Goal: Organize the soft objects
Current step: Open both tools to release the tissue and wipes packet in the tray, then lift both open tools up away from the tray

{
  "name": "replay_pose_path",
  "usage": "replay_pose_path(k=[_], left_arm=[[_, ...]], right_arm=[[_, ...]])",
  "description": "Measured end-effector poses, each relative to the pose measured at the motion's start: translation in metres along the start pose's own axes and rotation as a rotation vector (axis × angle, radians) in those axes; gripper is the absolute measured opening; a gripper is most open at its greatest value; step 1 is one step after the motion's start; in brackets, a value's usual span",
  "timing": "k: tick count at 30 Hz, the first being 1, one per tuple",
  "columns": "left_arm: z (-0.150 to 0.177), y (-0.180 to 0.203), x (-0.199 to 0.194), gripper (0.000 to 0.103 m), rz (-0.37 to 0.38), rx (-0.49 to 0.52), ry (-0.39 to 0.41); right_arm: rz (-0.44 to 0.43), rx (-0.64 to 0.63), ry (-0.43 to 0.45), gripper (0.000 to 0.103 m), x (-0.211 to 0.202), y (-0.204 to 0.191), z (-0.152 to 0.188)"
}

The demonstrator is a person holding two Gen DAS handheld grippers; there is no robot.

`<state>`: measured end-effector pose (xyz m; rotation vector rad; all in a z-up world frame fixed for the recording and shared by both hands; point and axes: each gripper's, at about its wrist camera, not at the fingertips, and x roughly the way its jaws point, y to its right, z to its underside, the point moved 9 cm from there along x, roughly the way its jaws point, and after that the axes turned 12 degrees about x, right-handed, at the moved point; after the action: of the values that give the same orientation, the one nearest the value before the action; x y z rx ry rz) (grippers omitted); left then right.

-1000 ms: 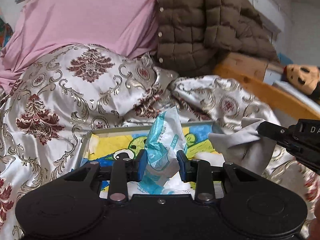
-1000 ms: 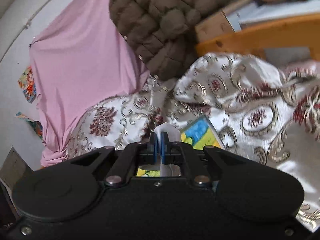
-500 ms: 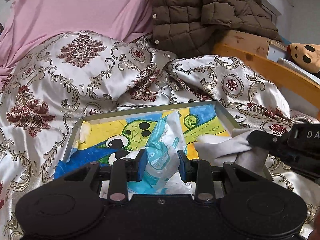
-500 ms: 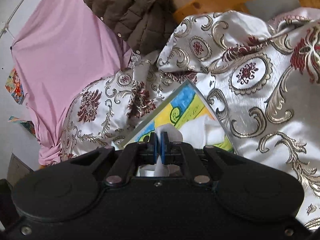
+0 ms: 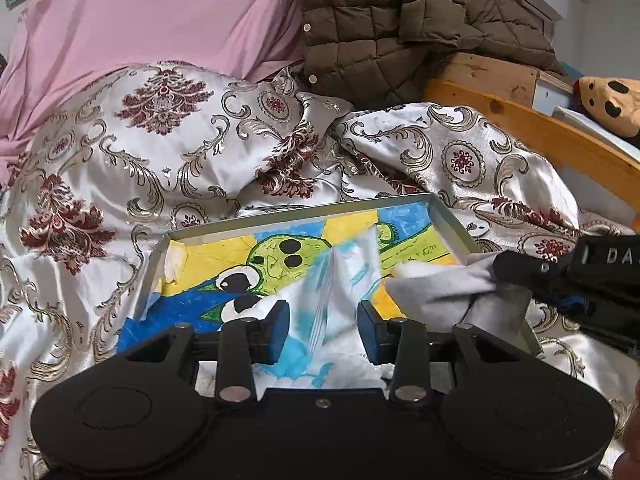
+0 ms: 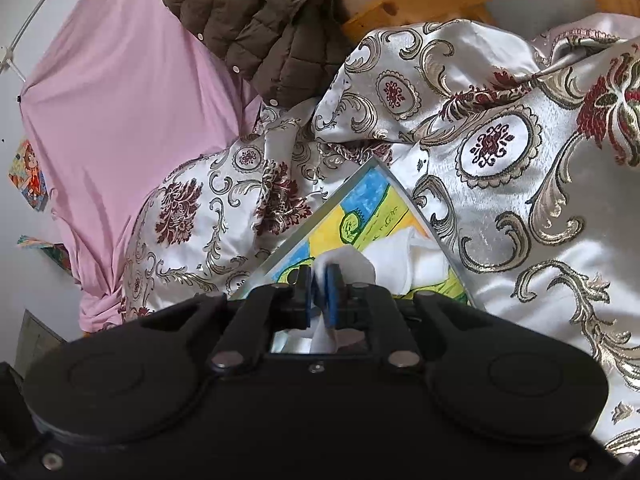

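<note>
A shallow tray (image 5: 300, 216) with a yellow, blue and green cartoon lining lies on the patterned quilt. My left gripper (image 5: 323, 330) hovers over its near half. Its jaws are opening, and the blue-and-white tissue packet (image 5: 340, 280) is a blur between the pads, slipping down into the tray. From the right comes my right gripper (image 5: 500, 270), pinching a grey cloth (image 5: 440, 292) that rests bunched on the tray's right side. In the right wrist view the right gripper (image 6: 319, 300) has its jaws starting to open, with the cloth (image 6: 352, 264) still between the pads. White fabric (image 6: 404, 256) lies beyond it in the tray (image 6: 404, 196).
A silver and maroon satin quilt (image 5: 180, 152) is heaped around the tray. Behind it hang a pink sheet (image 5: 160, 20) and a brown puffer jacket (image 5: 400, 20). A wooden bed rail (image 5: 540, 132) and a spotted plush toy (image 5: 612, 100) are at the right.
Both grippers came down from above the tray to it. The left pads have spread and the packet is dropping out. The right pads show a slightly wider gap around the cloth.
</note>
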<state>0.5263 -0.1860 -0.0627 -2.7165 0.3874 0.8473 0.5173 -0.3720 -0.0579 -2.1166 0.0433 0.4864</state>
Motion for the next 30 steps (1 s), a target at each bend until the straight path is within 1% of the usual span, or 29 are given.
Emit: replay_pose_path(k=[3,4,5,6,7,8,9,10,12,13,14,15,17,19,21,23,25,30], left_arm=[[0.001,-0.001,-0.006,0.048,-0.017,0.001,0.002],[0.002,-0.002,-0.009,0.052,-0.024,-0.005,0.004],[0.002,-0.004,-0.012,0.057,-0.029,-0.011,0.007],[0.003,-0.005,-0.016,0.059,-0.035,-0.017,0.012],[0.003,-0.007,-0.02,0.062,-0.041,-0.022,0.017],[0.002,-0.01,-0.026,0.065,-0.048,-0.03,0.024],[0.002,-0.013,-0.031,0.067,-0.055,-0.036,0.03],[0.001,-0.015,-0.037,0.071,-0.062,-0.041,0.036],[-0.001,-0.022,-0.052,0.078,-0.082,-0.046,0.052],[-0.003,-0.025,-0.06,0.082,-0.09,-0.047,0.06],[-0.005,-0.029,-0.07,0.085,-0.1,-0.048,0.071],[-0.007,-0.032,-0.078,0.086,-0.107,-0.049,0.081],[-0.01,-0.038,-0.097,0.088,-0.115,-0.047,0.096],[-0.013,-0.043,-0.114,0.091,-0.126,-0.045,0.11],[-0.015,-0.048,-0.134,0.093,-0.14,-0.042,0.129],[-0.016,-0.052,-0.153,0.095,-0.147,-0.046,0.146],[-0.016,-0.055,-0.173,0.096,-0.152,-0.053,0.166],[-0.012,-0.062,-0.216,0.099,-0.151,-0.095,0.213]], right_arm=[[-0.008,-0.006,0.009,0.015,-0.005,-0.004,-0.003],[-0.013,-0.01,0.013,0.02,-0.008,-0.005,-0.005],[-0.016,-0.017,0.017,0.022,-0.01,-0.007,-0.007],[-0.02,-0.022,0.021,0.024,-0.013,-0.009,-0.009],[-0.024,-0.028,0.026,0.027,-0.016,-0.012,-0.011],[-0.027,-0.034,0.032,0.033,-0.02,-0.014,-0.012],[-0.03,-0.041,0.037,0.036,-0.024,-0.017,-0.014],[-0.037,-0.05,0.04,0.041,-0.028,-0.02,-0.015],[-0.054,-0.072,0.043,0.046,-0.037,-0.028,-0.017],[-0.065,-0.082,0.044,0.052,-0.042,-0.032,-0.018],[-0.072,-0.091,0.047,0.055,-0.048,-0.037,-0.019],[-0.078,-0.105,0.051,0.055,-0.055,-0.041,-0.021],[-0.088,-0.134,0.064,0.065,-0.069,-0.051,-0.023],[-0.107,-0.156,0.076,0.068,-0.085,-0.063,-0.024],[-0.123,-0.182,0.086,0.073,-0.102,-0.074,-0.025],[-0.133,-0.218,0.1,0.087,-0.118,-0.084,-0.025],[-0.143,-0.261,0.108,0.093,-0.136,-0.093,-0.023],[-0.168,-0.327,0.113,0.099,-0.178,-0.113,-0.012]])
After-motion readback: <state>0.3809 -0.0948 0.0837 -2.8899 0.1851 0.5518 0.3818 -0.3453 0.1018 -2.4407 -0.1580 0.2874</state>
